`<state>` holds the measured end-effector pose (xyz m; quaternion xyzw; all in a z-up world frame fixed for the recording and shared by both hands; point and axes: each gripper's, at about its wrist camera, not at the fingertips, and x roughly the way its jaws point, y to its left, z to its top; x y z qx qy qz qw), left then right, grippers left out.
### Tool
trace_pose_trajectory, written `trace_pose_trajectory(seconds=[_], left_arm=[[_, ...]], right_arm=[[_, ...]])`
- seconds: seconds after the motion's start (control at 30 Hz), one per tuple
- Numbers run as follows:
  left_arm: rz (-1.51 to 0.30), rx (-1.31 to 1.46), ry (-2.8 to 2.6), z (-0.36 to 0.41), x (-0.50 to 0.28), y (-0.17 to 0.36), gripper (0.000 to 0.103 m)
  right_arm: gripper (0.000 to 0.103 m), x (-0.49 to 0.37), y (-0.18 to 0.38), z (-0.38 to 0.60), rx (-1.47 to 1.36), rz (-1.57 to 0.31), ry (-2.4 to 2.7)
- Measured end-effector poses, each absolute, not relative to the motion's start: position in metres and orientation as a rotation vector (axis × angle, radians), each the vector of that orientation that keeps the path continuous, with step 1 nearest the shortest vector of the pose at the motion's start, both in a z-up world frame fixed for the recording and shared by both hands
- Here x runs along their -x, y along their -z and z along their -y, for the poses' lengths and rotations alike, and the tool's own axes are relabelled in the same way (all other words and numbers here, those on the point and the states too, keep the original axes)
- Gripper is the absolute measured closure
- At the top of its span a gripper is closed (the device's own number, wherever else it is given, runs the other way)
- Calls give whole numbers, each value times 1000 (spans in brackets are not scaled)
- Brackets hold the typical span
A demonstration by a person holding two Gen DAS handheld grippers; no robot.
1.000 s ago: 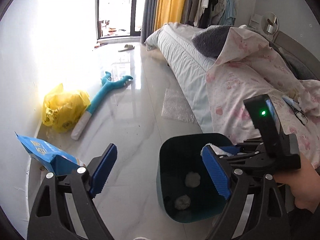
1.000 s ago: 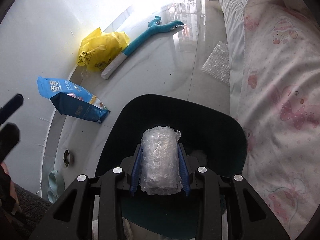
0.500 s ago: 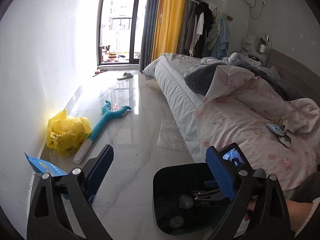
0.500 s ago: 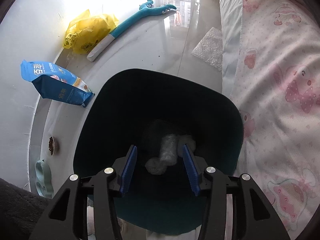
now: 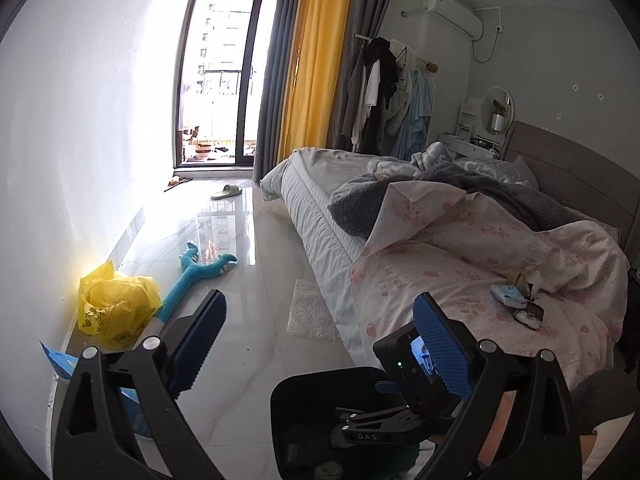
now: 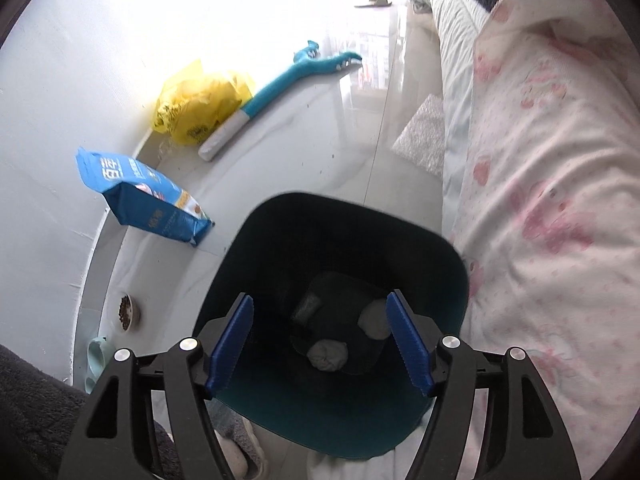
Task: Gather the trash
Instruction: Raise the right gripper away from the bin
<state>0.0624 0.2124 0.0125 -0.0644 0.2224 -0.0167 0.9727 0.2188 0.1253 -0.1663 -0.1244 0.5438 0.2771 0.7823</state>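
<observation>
**Bubble wrap dropped, both grippers empty**

Since 1 s ago: right gripper [image 6: 320, 342] has let go of the bubble-wrap roll it held; jaws now spread wide w/ nothing between. Left cam has tilted up, so more of the room shows and less of the bin.

Bed [image 5: 480, 248]: runs along the right side, pink patterned quilt over grey blankets. A few small items lie on the quilt [image 5: 516, 300], too small to identify.

Floor [image 5: 248, 280]: pale glossy tile.

Bin [image 6: 420, 256]: dark teal, on the floor just beside the bed, directly under the right gripper. Inside at the bottom: two crumpled paper wads [image 6: 328, 354] and a greyish clear piece [image 6: 308, 304], prob. the bubble wrap but dim.

Left gripper [image 5: 320, 344]: wide apart, empty, held above the bin's near edge.

Blue bag [image 6: 140, 196]: against the wall, left of the bin, apart from it.

Yellow plastic bag [image 6: 200, 108]: further along the wall, touching the teal dinosaur-shaped stick [image 6: 280, 84].

Bubble-wrap sheet [image 6: 424, 136]: flat on the floor at the bed's edge, beyond the bin.

Pet food bowl [image 6: 128, 312]: by the wall, near side.
</observation>
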Motion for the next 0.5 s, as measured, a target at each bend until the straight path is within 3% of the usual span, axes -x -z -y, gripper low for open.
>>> trace_pose_trajectory(seconds=[0.5], left_arm=[[-432, 156, 70, -182, -86, -34, 7]], right_arm=[[26, -232, 89, -58, 100, -948, -591]])
